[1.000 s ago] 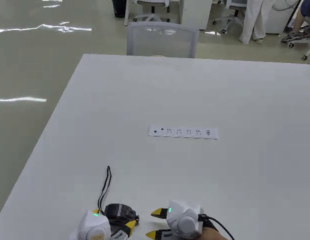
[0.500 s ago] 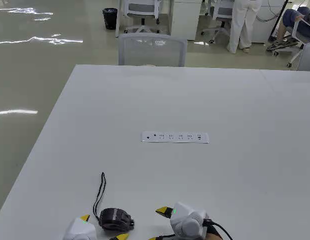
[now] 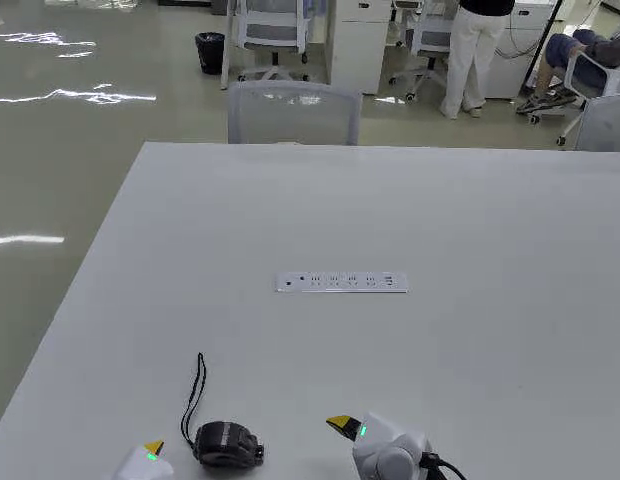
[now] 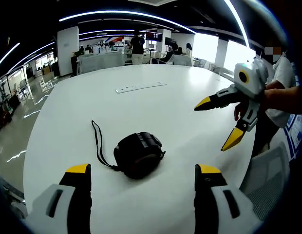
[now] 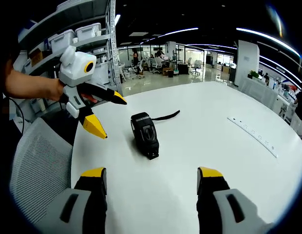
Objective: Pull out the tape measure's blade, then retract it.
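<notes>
A black tape measure [image 3: 228, 444] lies on the white table [image 3: 410, 220] near its front edge, blade in, with its black wrist strap [image 3: 195, 395] trailing away from me. My left gripper [image 4: 142, 170] is open and stands just short of the tape measure [image 4: 139, 153], not touching it. To the right my right gripper [image 5: 151, 173] is open too, and it faces the tape measure [image 5: 144, 132] from a short way off. Each gripper shows in the other's view with jaws apart: the right gripper [image 4: 229, 117] and the left gripper [image 5: 100, 109].
A white power strip [image 3: 340, 282] lies flat in the middle of the table. A grey mesh chair [image 3: 293, 112] stands at the far edge. The table's left edge runs close beside the tape measure. People and office chairs are far behind.
The left gripper has let go of the tape measure and drawn back towards me. The right gripper has also pulled back. The tape measure stays put; the head camera has tilted up.
</notes>
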Tool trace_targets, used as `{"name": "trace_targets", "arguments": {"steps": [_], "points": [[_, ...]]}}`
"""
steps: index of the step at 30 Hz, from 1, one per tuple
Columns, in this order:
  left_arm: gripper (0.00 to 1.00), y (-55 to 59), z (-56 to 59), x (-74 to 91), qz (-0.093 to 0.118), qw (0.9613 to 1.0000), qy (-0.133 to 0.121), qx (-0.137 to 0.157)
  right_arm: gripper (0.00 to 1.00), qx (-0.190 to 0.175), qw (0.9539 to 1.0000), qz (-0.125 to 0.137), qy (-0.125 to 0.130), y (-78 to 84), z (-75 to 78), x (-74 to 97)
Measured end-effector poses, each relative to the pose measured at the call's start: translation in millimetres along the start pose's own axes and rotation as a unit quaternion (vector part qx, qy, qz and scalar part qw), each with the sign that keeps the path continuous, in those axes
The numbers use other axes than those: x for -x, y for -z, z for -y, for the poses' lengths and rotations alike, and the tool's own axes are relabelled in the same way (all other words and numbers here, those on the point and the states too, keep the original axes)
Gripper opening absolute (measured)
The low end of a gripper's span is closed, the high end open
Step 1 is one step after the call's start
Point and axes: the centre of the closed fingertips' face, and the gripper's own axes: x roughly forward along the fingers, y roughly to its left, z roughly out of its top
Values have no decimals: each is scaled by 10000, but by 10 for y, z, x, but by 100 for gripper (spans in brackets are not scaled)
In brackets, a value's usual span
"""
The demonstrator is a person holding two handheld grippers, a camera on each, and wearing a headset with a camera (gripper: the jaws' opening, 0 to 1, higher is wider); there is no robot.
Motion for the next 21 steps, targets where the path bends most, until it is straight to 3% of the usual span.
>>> {"name": "trace_targets", "arguments": {"steps": [13,21], "points": [[93,-17,126,130,81,9991,386,-131,87,-383,9983,180,407,33,24,378],[96,-87,234,236,200,9978,597,-193,89,-538,9958,245,702,82,51,644]]}}
